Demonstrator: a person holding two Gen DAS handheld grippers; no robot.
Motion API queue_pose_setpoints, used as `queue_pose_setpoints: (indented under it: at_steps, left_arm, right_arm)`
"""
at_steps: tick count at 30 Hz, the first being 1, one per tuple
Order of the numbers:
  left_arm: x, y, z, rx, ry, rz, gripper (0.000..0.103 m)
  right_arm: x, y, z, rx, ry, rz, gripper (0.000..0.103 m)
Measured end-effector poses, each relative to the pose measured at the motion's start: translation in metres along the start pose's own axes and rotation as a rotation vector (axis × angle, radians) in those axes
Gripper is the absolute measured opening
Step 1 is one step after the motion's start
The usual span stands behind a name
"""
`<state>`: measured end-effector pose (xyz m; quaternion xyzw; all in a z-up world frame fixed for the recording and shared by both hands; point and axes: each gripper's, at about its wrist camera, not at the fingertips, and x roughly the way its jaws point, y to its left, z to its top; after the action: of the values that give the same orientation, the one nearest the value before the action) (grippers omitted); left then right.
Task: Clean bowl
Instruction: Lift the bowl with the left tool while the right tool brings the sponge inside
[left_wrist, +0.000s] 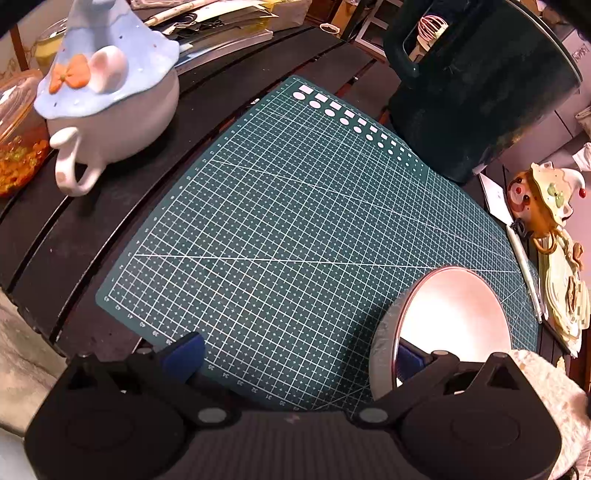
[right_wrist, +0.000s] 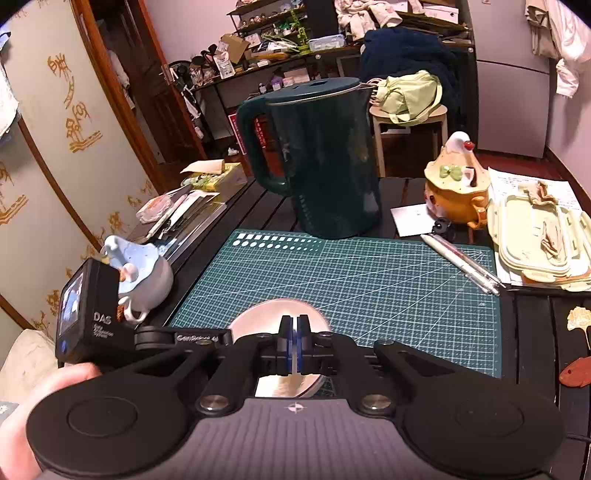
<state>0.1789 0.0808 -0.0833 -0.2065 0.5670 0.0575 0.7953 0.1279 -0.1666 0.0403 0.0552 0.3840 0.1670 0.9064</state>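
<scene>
The metal bowl (left_wrist: 454, 314) is tipped up on its side over the green cutting mat (left_wrist: 280, 229), at the lower right of the left wrist view, with its shiny inside showing. My right gripper (right_wrist: 294, 343) is shut on the bowl's thin rim, and the bowl (right_wrist: 280, 314) shows above and below the blue pads. My left gripper (left_wrist: 297, 358) is open wide with nothing between its fingers. Its right finger (left_wrist: 408, 360) sits right at the bowl's lower rim; I cannot tell if they touch. A pale fuzzy cloth (left_wrist: 546, 391) lies beside the bowl.
A dark green kettle (right_wrist: 325, 162) stands at the mat's far edge. A blue mouse-lidded pot (left_wrist: 110, 103) is on the left; an orange lidded pot (right_wrist: 454, 188), pens (right_wrist: 465, 262) and pale food boxes (right_wrist: 539, 240) are on the right. A hand (right_wrist: 40, 402) holds the DAS-marked black block (right_wrist: 92, 317).
</scene>
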Motion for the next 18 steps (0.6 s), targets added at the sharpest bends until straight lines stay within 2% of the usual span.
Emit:
queue_pose_setpoints:
  at_steps: [7, 9, 13, 17, 18]
  left_arm:
    - [0.0, 0.003, -0.001, -0.014, 0.005, -0.009, 0.102]
    - [0.001, 0.002, -0.001, -0.009, 0.006, -0.007, 0.102]
    - [0.003, -0.001, -0.002, 0.011, 0.008, -0.003, 0.102]
    - [0.004, -0.004, -0.003, 0.027, 0.007, 0.001, 0.102]
    - [0.004, -0.005, -0.003, 0.028, 0.006, 0.004, 0.102]
  right_arm:
    - [0.031, 0.009, 0.0, -0.021, 0.041, -0.023, 0.001]
    - [0.034, 0.006, -0.001, 0.0, 0.048, -0.02, 0.005]
    - [0.037, -0.017, -0.004, 0.162, 0.077, 0.03, 0.032]
    - [0.034, -0.048, -0.009, 0.397, 0.111, 0.099, 0.042]
    - [0.033, -0.051, -0.01, 0.424, 0.117, 0.107, 0.044]
